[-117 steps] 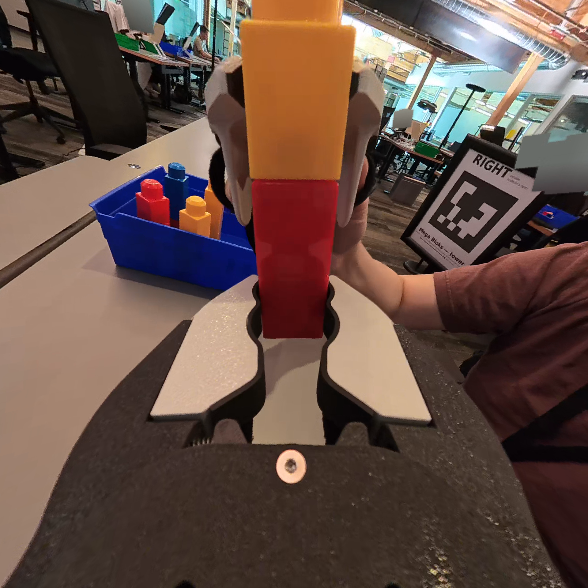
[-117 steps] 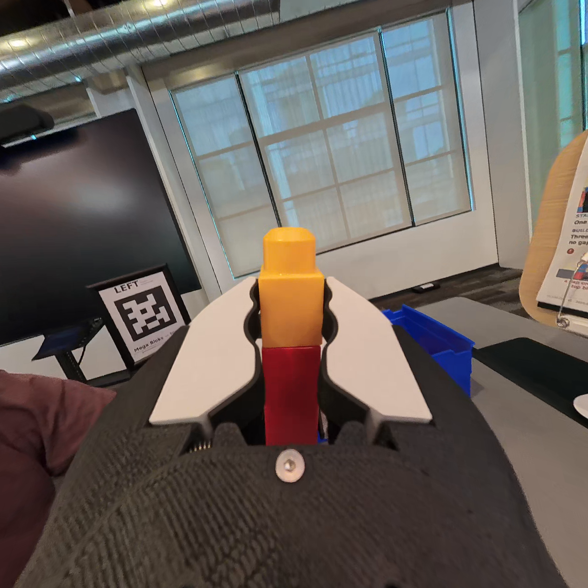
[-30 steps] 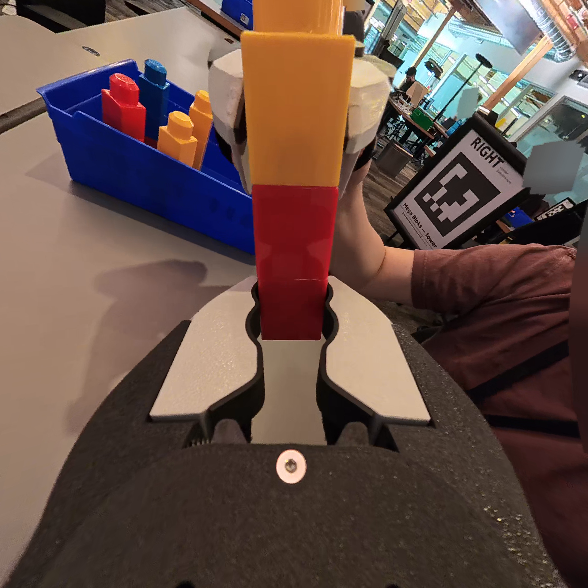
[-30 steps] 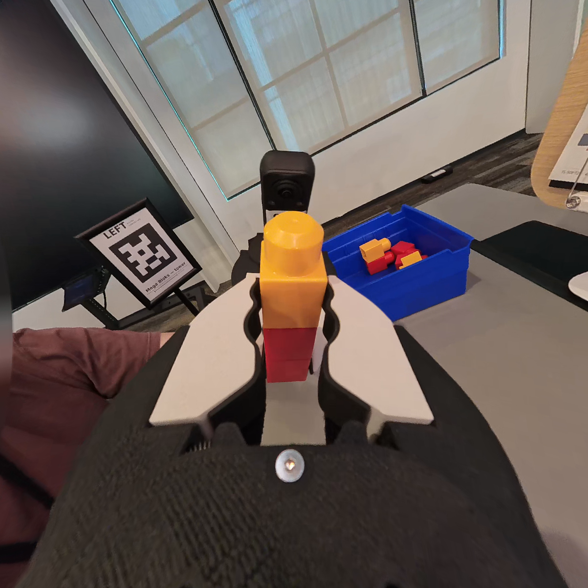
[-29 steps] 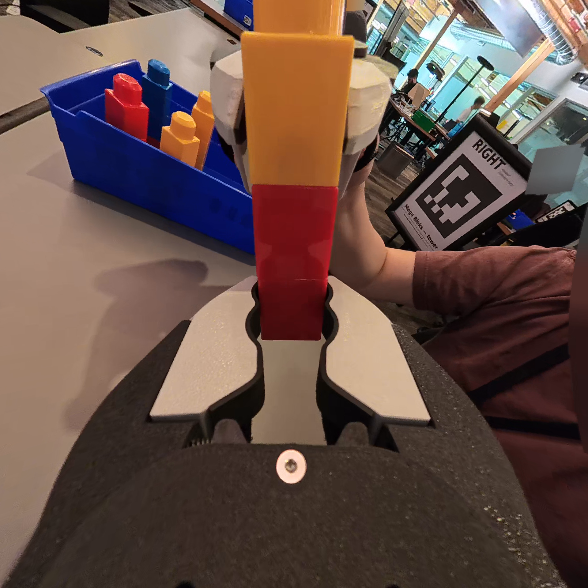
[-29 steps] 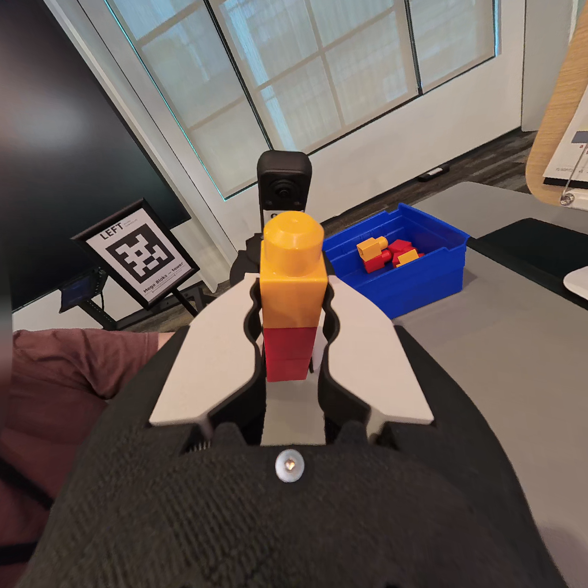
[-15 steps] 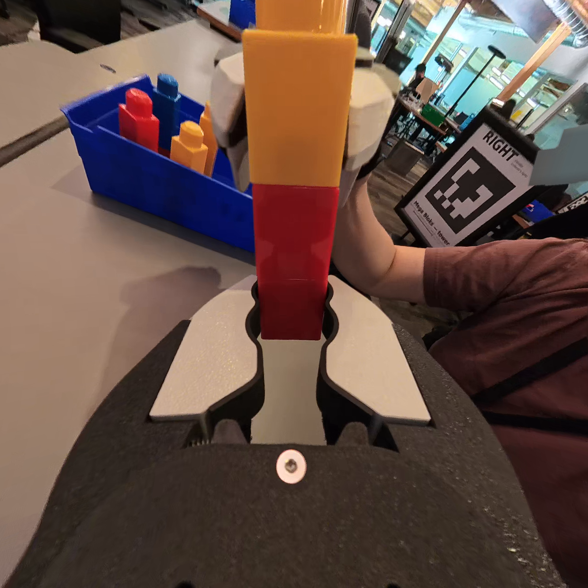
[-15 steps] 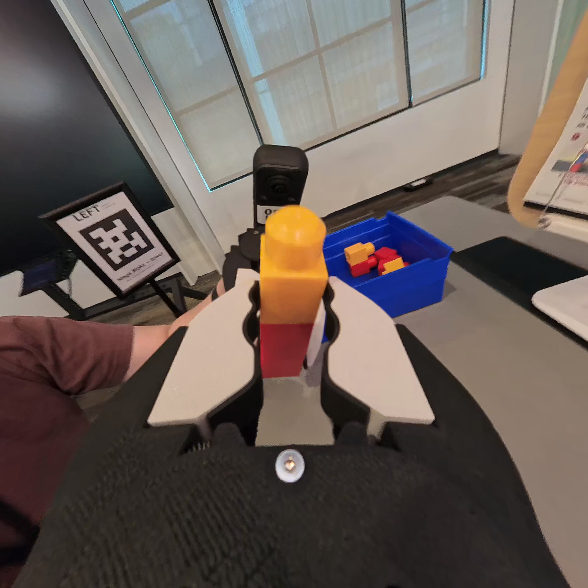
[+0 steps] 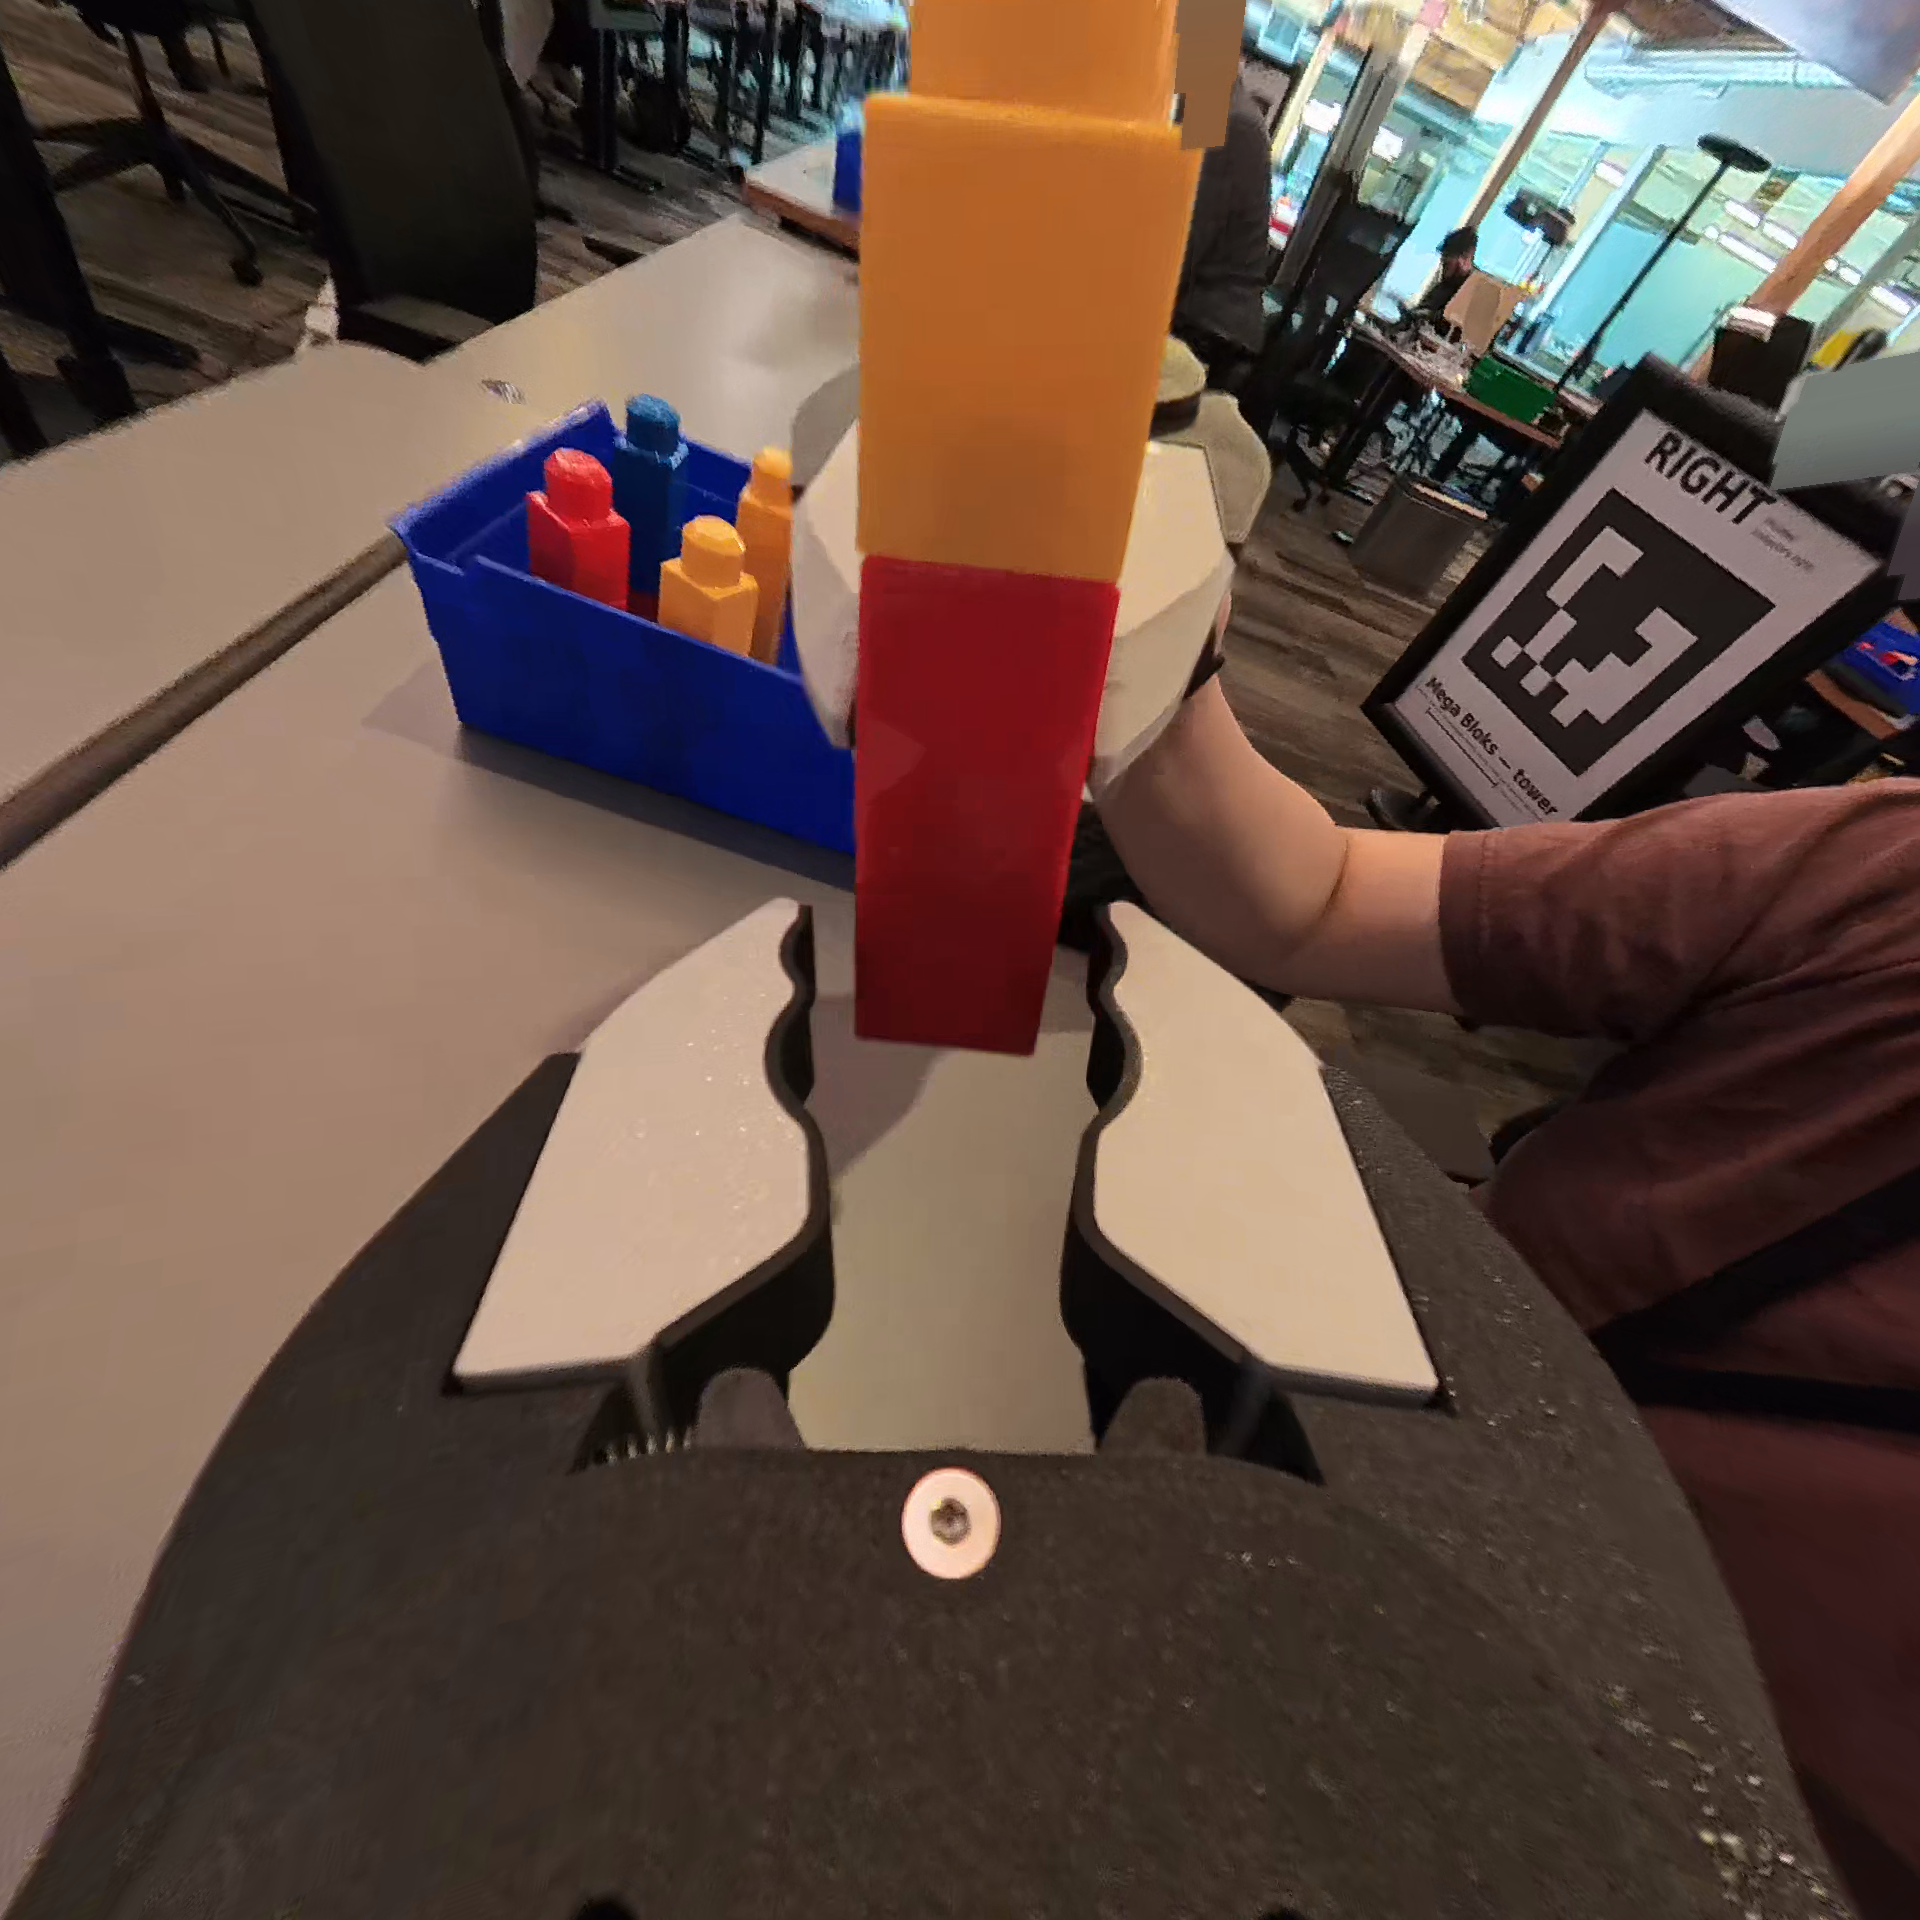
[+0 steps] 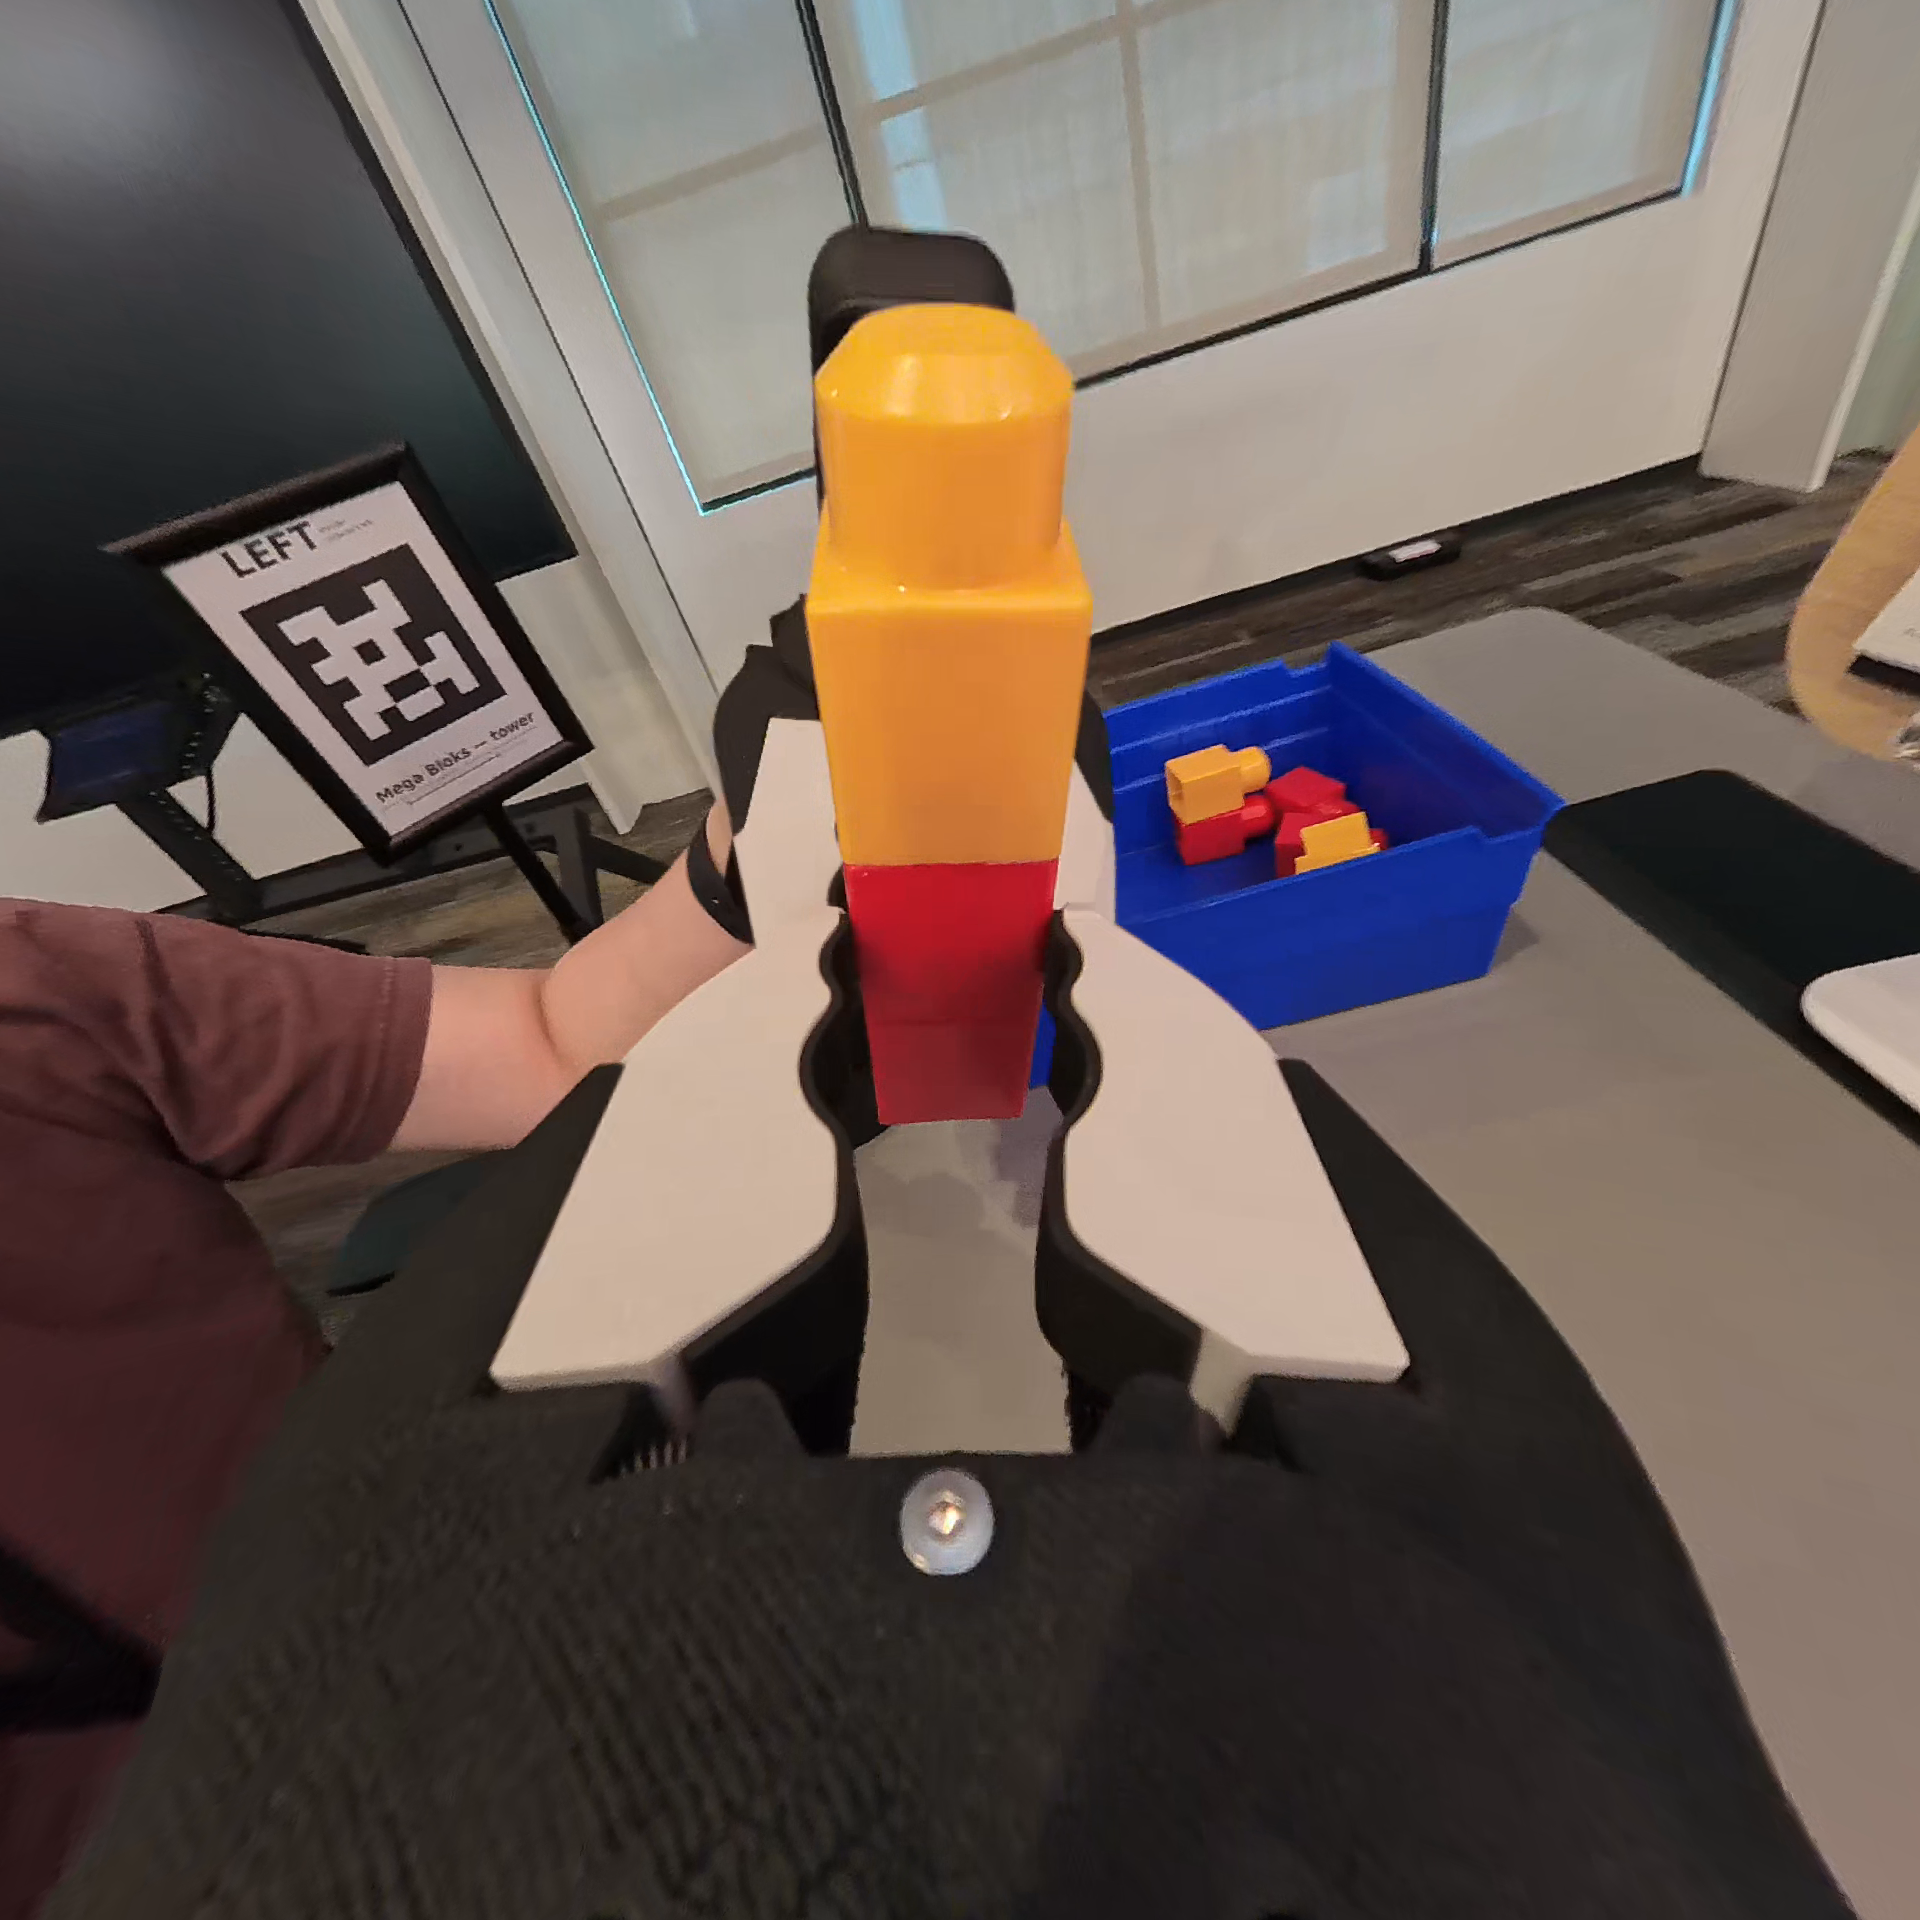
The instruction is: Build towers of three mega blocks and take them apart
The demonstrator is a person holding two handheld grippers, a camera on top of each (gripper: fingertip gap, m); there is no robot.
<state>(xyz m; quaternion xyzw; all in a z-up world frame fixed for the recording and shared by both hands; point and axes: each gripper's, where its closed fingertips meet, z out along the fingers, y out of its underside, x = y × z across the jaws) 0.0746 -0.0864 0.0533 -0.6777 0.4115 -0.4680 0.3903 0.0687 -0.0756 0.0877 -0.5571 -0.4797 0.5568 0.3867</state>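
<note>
The left tongs (image 9: pixel 951 987) are standing apart, a clear gap showing on each side between the grey fingers (image 9: pixel 675 1153) and the bottom of the red block (image 9: pixel 966 790), so nothing is being pinched there. The right tongs (image 10: pixel 945 997) are clamping together on that same red block (image 10: pixel 951 997), both dark pads pressing against its sides low on the stack. The tower is standing upright in the air above the grey table (image 9: pixel 260 935): an orange block (image 10: pixel 945 717) is sitting on the red part, its round stud pointing up in the right wrist view. In the left wrist view the orange block (image 9: pixel 1013 332) is rising above the red one, with the far tongs' white fingers (image 9: pixel 1164 623) flanking the stack and the person's forearm (image 9: pixel 1247 862) reaching in from a dark red sleeve. A blue bin (image 9: pixel 623 675) on the table behind the tower is holding red, blue and orange blocks standing upright. Another blue bin (image 10: pixel 1351 935), seen from the right wrist, is holding loose red and orange blocks lying on their sides. Framed signs with black and white markers are standing beyond the table on both sides.
</note>
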